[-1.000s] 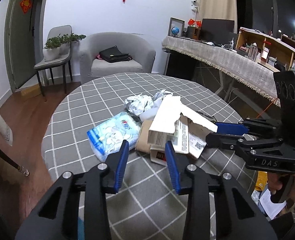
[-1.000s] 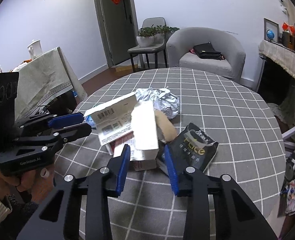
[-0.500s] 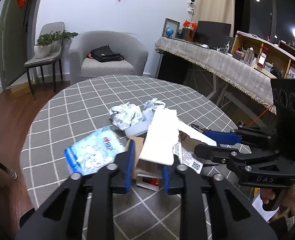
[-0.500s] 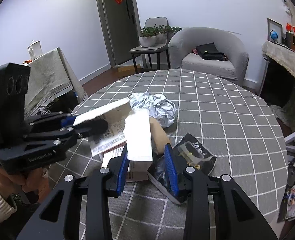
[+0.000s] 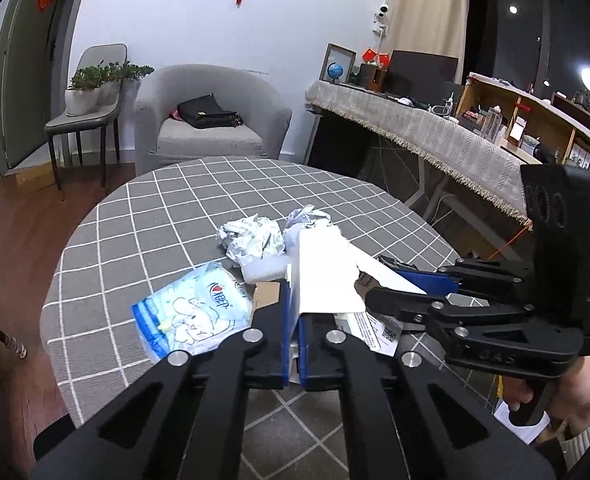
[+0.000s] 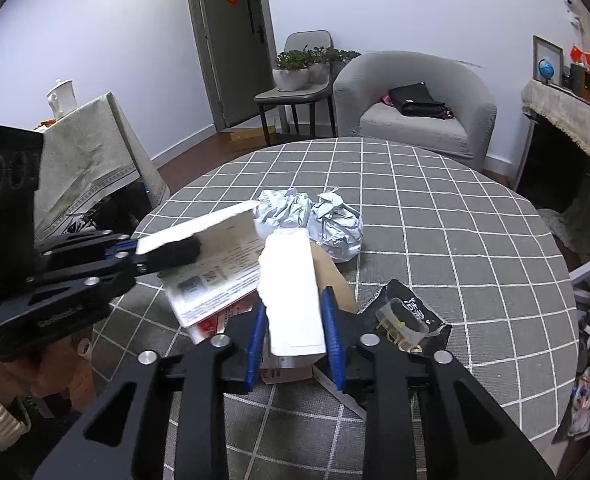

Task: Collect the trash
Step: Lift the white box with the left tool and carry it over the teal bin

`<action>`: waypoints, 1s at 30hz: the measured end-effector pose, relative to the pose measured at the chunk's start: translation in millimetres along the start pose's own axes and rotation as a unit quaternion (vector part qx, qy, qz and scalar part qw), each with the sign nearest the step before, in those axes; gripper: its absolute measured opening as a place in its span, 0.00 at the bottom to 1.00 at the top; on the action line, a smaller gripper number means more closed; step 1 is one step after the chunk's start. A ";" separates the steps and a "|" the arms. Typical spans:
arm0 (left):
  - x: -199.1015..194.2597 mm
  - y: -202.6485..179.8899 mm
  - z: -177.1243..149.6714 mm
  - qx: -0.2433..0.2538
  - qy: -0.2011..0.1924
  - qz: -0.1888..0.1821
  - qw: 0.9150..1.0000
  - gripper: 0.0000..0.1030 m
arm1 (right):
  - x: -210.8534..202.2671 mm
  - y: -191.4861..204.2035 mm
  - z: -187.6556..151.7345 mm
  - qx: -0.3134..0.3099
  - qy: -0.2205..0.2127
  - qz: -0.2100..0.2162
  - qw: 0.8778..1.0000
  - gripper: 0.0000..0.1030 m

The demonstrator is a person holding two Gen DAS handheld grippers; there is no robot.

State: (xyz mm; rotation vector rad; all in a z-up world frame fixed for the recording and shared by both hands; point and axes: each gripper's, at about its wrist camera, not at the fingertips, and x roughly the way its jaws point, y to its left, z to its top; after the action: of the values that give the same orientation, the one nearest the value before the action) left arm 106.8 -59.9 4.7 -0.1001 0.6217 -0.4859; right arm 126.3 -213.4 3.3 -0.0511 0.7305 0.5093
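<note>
Both grippers' jaws just closing in, torn white box (image 6: 291,300) sitting clamped by right gripper (image 6: 293,340), its flap pinched in left gripper (image 5: 291,344), blue tissue pack (image 5: 193,314) showing only leftward, black wrapper (image 6: 409,320) only rightward.

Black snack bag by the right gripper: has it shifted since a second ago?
Cannot tell: the black snack bag still lies on the checked tablecloth, right of the torn box; the view itself moved.

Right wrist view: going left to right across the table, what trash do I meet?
Printed flap held by the left gripper → white flap in the right gripper → crumpled paper → black wrapper.
</note>
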 end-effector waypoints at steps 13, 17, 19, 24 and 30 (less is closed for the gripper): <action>-42.3 8.8 -5.3 -0.018 -0.036 -0.018 0.999 0.03 | -10.9 12.0 3.9 0.015 -0.030 -0.028 0.999 0.22; -52.1 11.9 -9.9 -0.017 -0.037 -0.011 0.999 0.03 | -17.5 18.5 5.0 0.014 -0.038 -0.038 0.998 0.22; -59.9 13.8 -10.8 -0.018 -0.041 -0.010 0.999 0.02 | -20.9 21.5 6.3 0.015 -0.041 -0.045 0.998 0.22; -74.5 18.4 -15.5 -0.022 -0.047 0.000 0.999 0.02 | -28.4 25.0 4.7 0.024 -0.054 -0.051 0.997 0.22; -90.8 31.6 -22.3 -0.028 -0.051 0.022 0.998 0.02 | -26.6 37.6 8.5 0.028 -0.070 -0.023 0.997 0.22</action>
State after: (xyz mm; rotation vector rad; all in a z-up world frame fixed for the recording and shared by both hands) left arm 42.8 11.5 27.8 -0.1634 0.5372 -0.4176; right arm 97.5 -189.8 31.8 0.0199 0.6052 0.4445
